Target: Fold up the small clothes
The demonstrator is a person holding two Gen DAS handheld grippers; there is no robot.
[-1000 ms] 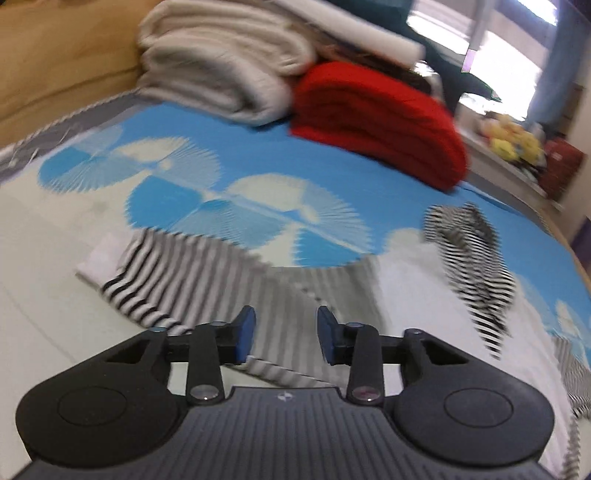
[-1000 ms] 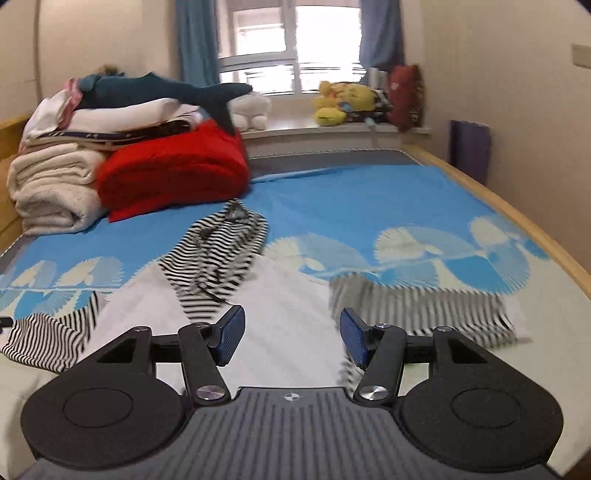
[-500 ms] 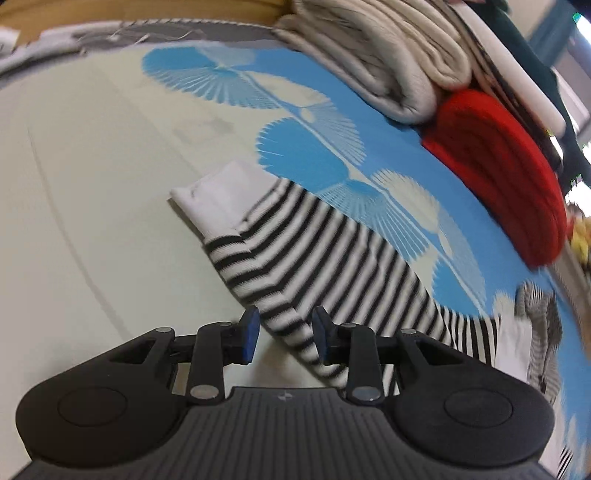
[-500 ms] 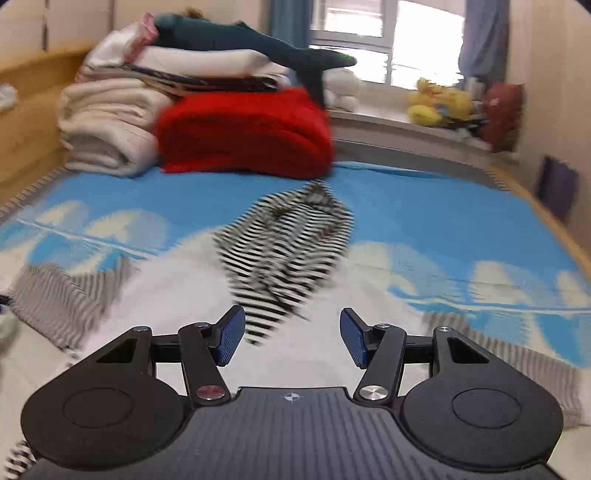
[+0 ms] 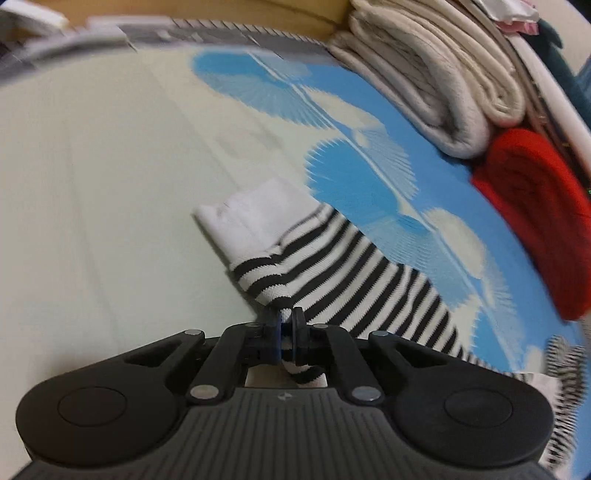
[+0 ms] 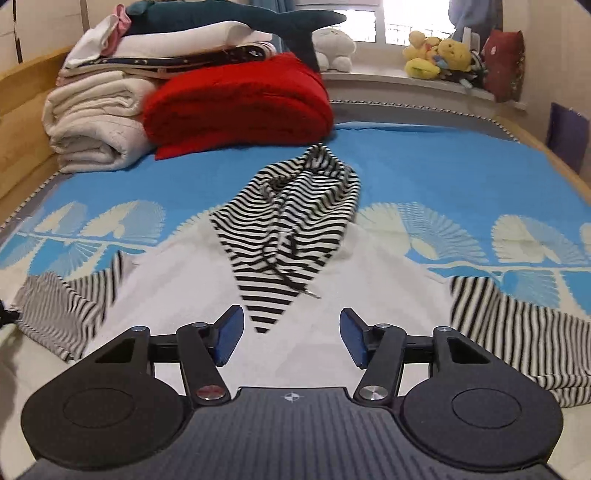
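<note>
My left hand-held gripper [image 5: 286,330] is pinched tight on the edge of the striped sleeve [image 5: 354,273], with a fold of black-and-white cloth bunched between its pads and a bit of it hanging out behind them. From that grip the sleeve runs ahead and to the right across the bed [image 5: 92,206], and its white cuff [image 5: 251,218] lies just ahead and slightly left of the fingers, flat on the pale part of the sheet. Further ahead to the right I see the folded cream blankets [image 5: 443,96] and the red blanket [image 5: 532,206] stacked beside them. My right hand-held gripper [image 6: 291,338] hangs over the white body of the hoodie [image 6: 184,280], its jaws standing fairly wide with nothing between them. Straight ahead of it the striped hood [image 6: 295,210] lies folded down onto the white back, the point of the hood nearly reaching the gap between the fingers, and a dark drawstring [image 6: 284,273] trails over it. The other striped sleeve [image 6: 517,332] lies spread out to the right of this gripper, and the sleeve I hold is at its far left. Beyond the hood, the red blanket sits against the cream stack, with a plush shark [image 6: 229,16] on top.
</note>
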